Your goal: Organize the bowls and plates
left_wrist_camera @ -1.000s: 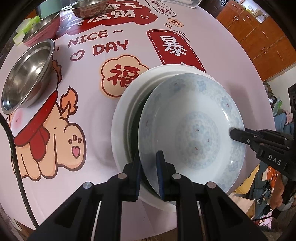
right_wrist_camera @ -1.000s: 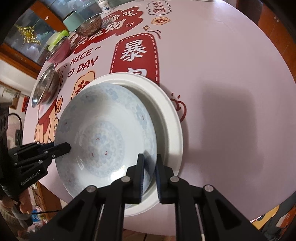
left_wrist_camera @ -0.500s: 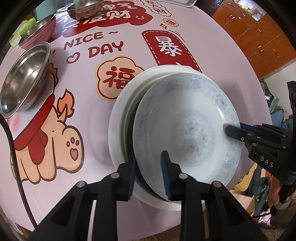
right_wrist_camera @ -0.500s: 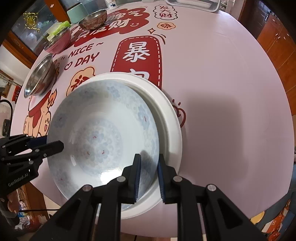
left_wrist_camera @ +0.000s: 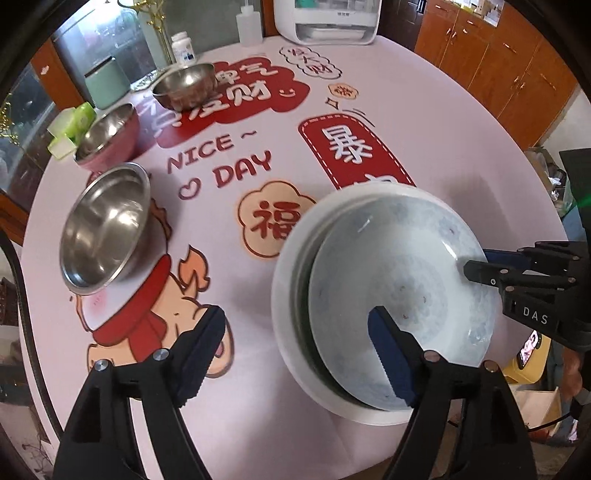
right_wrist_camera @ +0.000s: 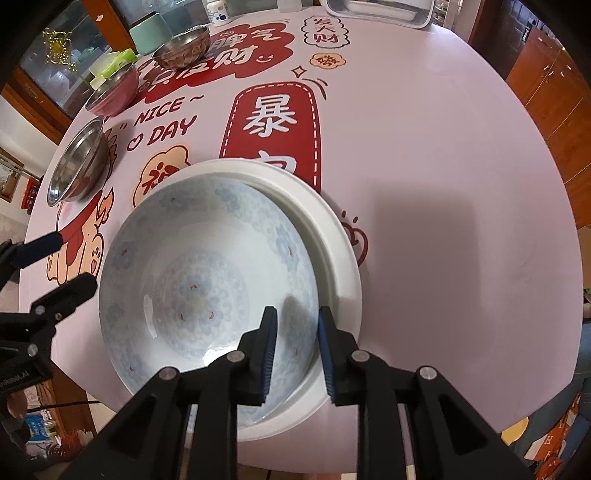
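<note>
A pale blue patterned plate (left_wrist_camera: 399, 280) (right_wrist_camera: 207, 280) lies on a larger white plate (left_wrist_camera: 291, 258) (right_wrist_camera: 332, 236), with a dark green plate edge between them. My left gripper (left_wrist_camera: 295, 350) is wide open; its right finger hangs over the blue plate's near rim. My right gripper (right_wrist_camera: 293, 343) is open, its jaws straddling the blue plate's near rim without gripping it. It also shows in the left wrist view (left_wrist_camera: 476, 264). A steel bowl (left_wrist_camera: 103, 229) (right_wrist_camera: 75, 166), a pink bowl (left_wrist_camera: 107, 136) (right_wrist_camera: 112, 92) and a patterned metal bowl (left_wrist_camera: 184, 86) (right_wrist_camera: 181, 44) stand at the left.
The round table (right_wrist_camera: 443, 184) has a pink printed cloth. At its far edge stand a white appliance (left_wrist_camera: 328, 18), a bottle (left_wrist_camera: 249, 26), a jar (left_wrist_camera: 183, 46) and a green canister (left_wrist_camera: 105, 81). Wooden cabinets (left_wrist_camera: 517, 74) stand to the right.
Both grippers let go of the blue plate's rim, which now rests on the stack. The left gripper opened wide and pulled back; the right one opened slightly.
</note>
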`<state>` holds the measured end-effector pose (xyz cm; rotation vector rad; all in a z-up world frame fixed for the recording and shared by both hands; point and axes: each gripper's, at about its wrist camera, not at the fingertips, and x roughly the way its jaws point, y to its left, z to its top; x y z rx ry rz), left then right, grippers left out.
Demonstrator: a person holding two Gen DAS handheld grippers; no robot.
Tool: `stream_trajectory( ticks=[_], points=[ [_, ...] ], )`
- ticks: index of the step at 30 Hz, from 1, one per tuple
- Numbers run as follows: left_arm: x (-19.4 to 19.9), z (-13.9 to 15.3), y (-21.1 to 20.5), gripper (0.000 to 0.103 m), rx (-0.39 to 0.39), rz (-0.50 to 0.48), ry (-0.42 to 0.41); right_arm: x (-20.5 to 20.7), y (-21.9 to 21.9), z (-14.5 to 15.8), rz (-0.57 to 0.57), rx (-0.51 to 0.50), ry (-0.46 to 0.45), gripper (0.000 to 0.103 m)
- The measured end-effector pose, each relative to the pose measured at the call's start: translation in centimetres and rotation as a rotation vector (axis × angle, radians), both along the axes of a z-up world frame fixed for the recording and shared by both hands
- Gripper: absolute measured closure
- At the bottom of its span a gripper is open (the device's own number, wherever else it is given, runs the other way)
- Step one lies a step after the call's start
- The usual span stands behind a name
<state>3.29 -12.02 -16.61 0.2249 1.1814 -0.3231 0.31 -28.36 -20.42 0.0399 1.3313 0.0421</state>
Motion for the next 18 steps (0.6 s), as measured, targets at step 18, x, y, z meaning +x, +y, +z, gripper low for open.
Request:
stream_trajectory(
  ticks=[18],
  points=[
    [-3.0,3.9,1.1,0.024,-0.049,-0.015,-0.067,-1.1,3.6,5.6,0.056,0.026,-0.103,0.080]
  ],
)
